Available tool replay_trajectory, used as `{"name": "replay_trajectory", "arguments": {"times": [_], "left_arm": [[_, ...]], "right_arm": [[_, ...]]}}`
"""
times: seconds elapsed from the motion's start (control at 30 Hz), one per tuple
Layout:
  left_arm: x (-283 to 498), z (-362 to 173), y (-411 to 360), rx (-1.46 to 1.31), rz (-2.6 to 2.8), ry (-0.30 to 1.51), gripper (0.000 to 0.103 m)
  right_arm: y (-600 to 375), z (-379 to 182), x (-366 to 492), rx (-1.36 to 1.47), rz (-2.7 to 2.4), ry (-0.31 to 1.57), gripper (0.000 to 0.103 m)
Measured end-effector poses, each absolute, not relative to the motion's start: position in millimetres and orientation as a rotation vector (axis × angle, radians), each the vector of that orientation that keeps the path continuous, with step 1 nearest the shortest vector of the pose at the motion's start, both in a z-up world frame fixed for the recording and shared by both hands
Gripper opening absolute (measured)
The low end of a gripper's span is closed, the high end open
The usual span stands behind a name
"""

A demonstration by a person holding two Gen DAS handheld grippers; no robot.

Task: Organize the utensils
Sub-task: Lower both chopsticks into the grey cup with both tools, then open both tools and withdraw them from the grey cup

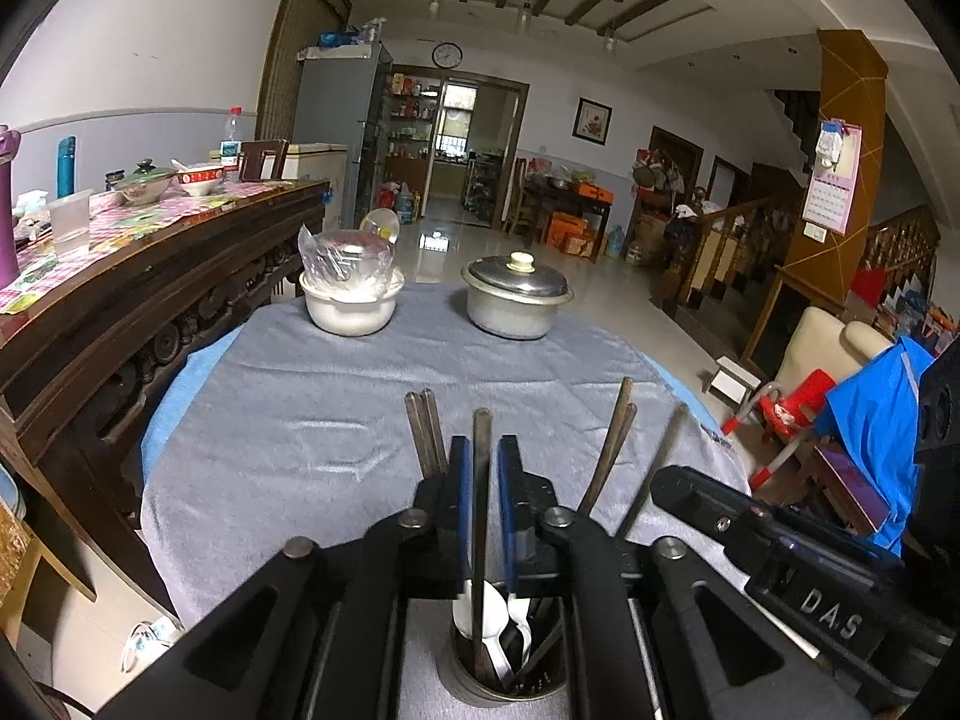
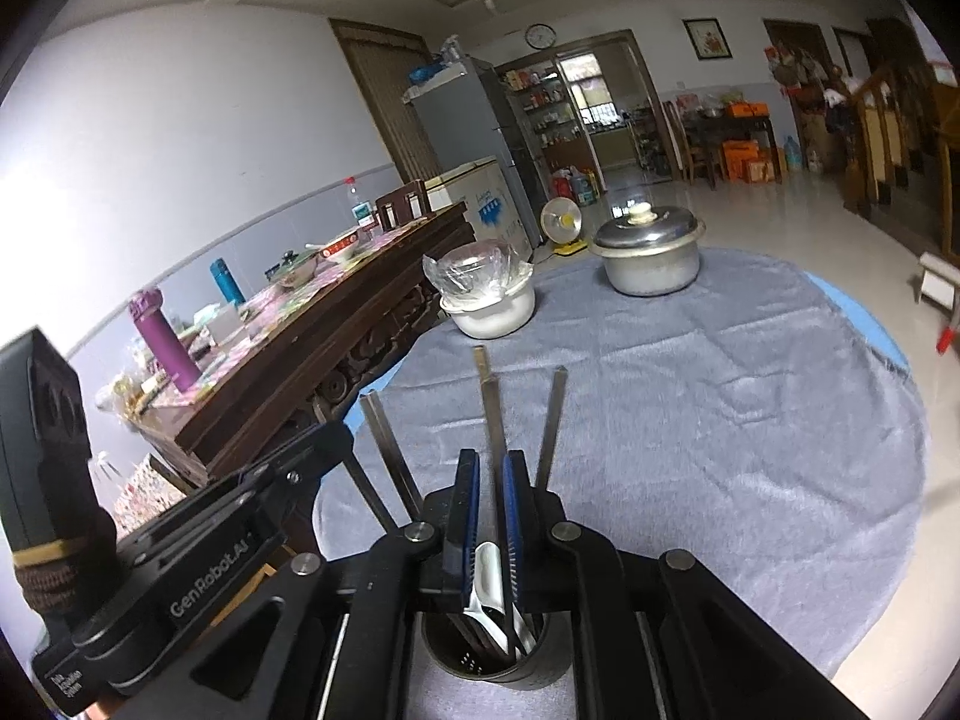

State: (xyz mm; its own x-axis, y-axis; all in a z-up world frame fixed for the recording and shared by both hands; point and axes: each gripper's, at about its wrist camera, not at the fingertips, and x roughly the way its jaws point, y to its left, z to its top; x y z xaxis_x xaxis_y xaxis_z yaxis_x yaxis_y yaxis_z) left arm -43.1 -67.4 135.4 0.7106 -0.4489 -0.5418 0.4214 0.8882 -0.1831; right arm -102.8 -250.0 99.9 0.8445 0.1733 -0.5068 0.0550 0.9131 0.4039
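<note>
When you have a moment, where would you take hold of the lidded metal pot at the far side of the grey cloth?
Probably from above, by the cream knob on the lidded metal pot: it stands proud at the domed lid's centre, narrow enough for a tool. That would likely lift only the lid; the short side handle suits moving the whole pot.

A lived-in family home is showing itself here — a refrigerator (image 1: 339,120) and chest freezer (image 2: 474,192) standing by the wall, a wall clock (image 1: 447,54) hanging over the doorway to a stocked pantry. A lidded metal pot (image 1: 516,297) is sitting on a cloth-covered round table (image 1: 360,420) — a wooden staircase (image 1: 744,222) is rising at the right.
</note>
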Motion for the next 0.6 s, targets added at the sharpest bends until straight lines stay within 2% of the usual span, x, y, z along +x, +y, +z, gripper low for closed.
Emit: {"name": "replay_trajectory", "arguments": {"times": [0.03, 0.07, 0.1, 0.13, 0.17, 0.23, 0.43, 0.6], "left_arm": [[-43.6, 135.0, -67.6, -0.046, -0.48, 0.618, 0.037], [-44.7, 135.1, -67.5, -0.044, -0.475, 0.616, 0.045], [-46.7, 136.0, -67.0, -0.04, -0.467, 0.603, 0.053], [-49.0, 137.2, -67.0, -0.033, -0.46, 0.591, 0.055], [-50.6, 138.5, -67.8, -0.024, -0.459, 0.585, 0.056], [-52.5, 140.2, -68.7, -0.011, -0.462, 0.583, 0.068], [-58.8, 143.9, -67.9, 0.02, -0.431, 0.587, 0.079], [-59.9, 141.6, -61.8, 0.055, -0.37, 0.63, 0.08]], "right_arm": [[-251.8, 99.8, -104.2, 0.43, 0.063, 0.562, 0.021], [-253.7, 99.9, -105.5, 0.438, 0.063, 0.558, 0.027], [-255.4, 100.5, -107.2, 0.445, 0.063, 0.549, 0.038], [-257.1, 101.9, -110.1, 0.447, 0.06, 0.532, 0.044], [-257.7, 103.2, -111.9, 0.443, 0.055, 0.519, 0.045], [-258.7, 106.4, -115.5, 0.431, 0.04, 0.501, 0.045], [-265.8, 108.6, -122.8, 0.438, 0.021, 0.494, 0.045], [-264.6, 105.5, -126.1, 0.398, -0.003, 0.539, 0.045]]}}
